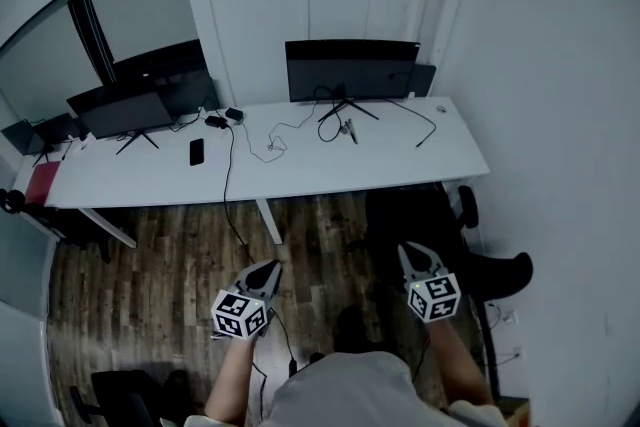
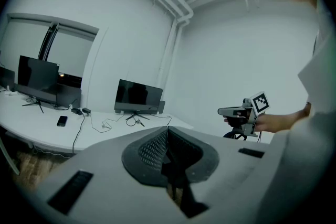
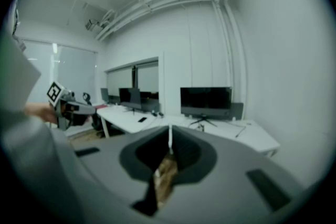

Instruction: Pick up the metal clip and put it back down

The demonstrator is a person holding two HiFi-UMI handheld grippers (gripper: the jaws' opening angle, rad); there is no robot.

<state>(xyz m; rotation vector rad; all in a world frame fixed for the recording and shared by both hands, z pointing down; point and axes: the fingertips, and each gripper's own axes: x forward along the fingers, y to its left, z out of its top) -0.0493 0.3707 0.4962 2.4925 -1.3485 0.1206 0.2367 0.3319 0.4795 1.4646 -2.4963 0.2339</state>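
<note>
On the long white worktop [image 1: 300, 170] against the wall [image 1: 260, 5], the clip [image 1: 350, 128] seemingly lies by the right monitor [image 1: 350, 70], while the left hand-held gripper [image 1: 268, 267] and right hand-held gripper [image 1: 410, 251] hover closed, empty, over the wood floor [image 1: 170, 255].

No readable text, brands, numbers or signs anywhere. Left tongs [image 1: 268, 267] cube [image 1: 241, 313] and right tongs [image 1: 413, 252] cube [image 1: 436, 297]: square marker patterns only, no letters.
</note>
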